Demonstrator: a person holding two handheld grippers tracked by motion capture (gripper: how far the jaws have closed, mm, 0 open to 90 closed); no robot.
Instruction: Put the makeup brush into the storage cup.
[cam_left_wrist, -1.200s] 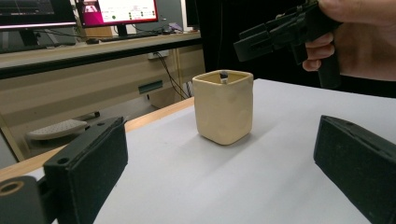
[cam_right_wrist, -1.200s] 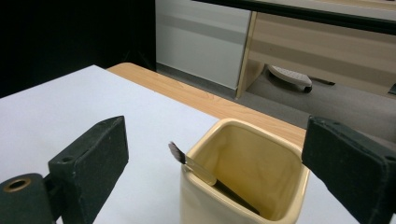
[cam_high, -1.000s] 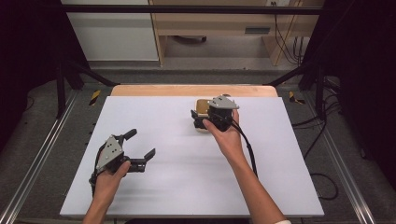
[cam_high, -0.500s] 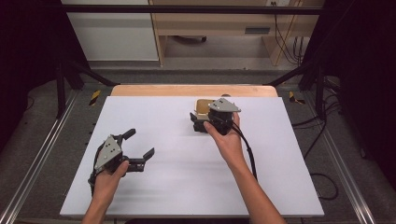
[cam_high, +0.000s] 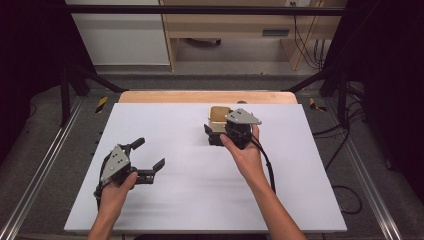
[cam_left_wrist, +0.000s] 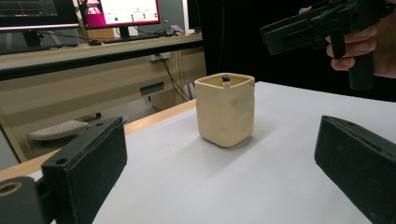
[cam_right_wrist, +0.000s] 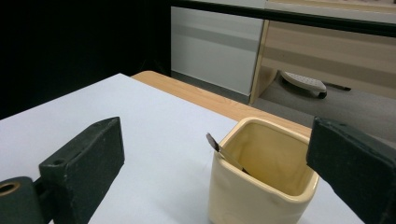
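High view: right gripper (cam_high: 216, 136) has edged nearer the cup (cam_high: 218, 114), both grippers' fingers wide, empty.

Cream square cup (cam_right_wrist: 261, 186), upright on the table (cam_high: 190, 200)

Glazed, rounded corners, open top; stood near the table's far edge. A thin dark metal handle (cam_right_wrist: 224, 154) leaned inside against one rim corner, tip just above the rim.

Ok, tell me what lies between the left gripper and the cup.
Nothing: in the left gripper view, bare white table runs from the left gripper to the cup.
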